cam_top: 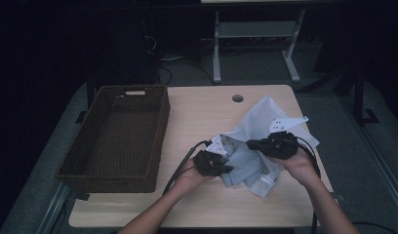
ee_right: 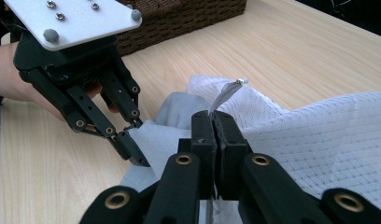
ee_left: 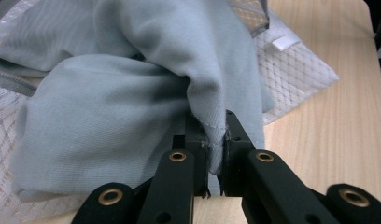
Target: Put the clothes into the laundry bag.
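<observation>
- nearby, your woven basket (cam_top: pixel 116 139) sits at the table's (cam_top: pixel 197 114) left, well apart from the garment (cam_top: pixel 258 139), nothing lying between them.
- the garment is soft pale blue-grey cloth with white mesh lining, crumpled on the table's right half.
- the basket's inside looks dark; you cannot tell anything in it.
- your left gripper (ee_left: pixel 215 156) pinches a hemmed fold of the cloth.
- your right gripper (ee_right: pixel 213 135) is clamped on a thin edge of the garment.

Both grippers, left (cam_top: pixel 225 168) and right (cam_top: pixel 249 144), are black. Brass rivets on the linkages. A screwed white plate tops the left, cables trailing.
</observation>
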`<act>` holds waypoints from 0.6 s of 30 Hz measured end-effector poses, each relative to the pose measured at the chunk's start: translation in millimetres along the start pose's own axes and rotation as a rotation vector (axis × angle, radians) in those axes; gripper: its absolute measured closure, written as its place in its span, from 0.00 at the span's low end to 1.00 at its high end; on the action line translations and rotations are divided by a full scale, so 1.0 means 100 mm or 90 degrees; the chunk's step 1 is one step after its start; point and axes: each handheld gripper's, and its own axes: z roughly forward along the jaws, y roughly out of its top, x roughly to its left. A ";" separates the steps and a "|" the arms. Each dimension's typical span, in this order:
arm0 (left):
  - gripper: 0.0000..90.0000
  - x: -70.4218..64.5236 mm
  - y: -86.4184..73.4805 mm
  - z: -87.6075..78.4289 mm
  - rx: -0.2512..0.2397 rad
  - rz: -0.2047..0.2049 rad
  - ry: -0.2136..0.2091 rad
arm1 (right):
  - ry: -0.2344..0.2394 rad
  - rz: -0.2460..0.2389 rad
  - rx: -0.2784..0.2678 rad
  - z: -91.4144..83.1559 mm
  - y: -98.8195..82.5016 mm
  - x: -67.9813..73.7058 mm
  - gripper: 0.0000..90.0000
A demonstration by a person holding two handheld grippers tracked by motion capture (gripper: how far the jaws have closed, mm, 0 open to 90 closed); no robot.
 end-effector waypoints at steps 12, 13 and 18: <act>0.94 -0.06 0.14 -0.28 -0.101 0.002 -0.003 | -0.001 -0.001 -0.004 -0.03 0.00 0.01 0.97; 0.94 -0.06 0.16 -0.29 -0.106 0.004 0.003 | -0.002 -0.001 -0.004 -0.03 0.00 0.01 0.97; 0.94 -0.01 0.31 -0.33 -0.135 -0.014 0.040 | -0.001 -0.005 -0.011 -0.06 0.04 0.03 0.97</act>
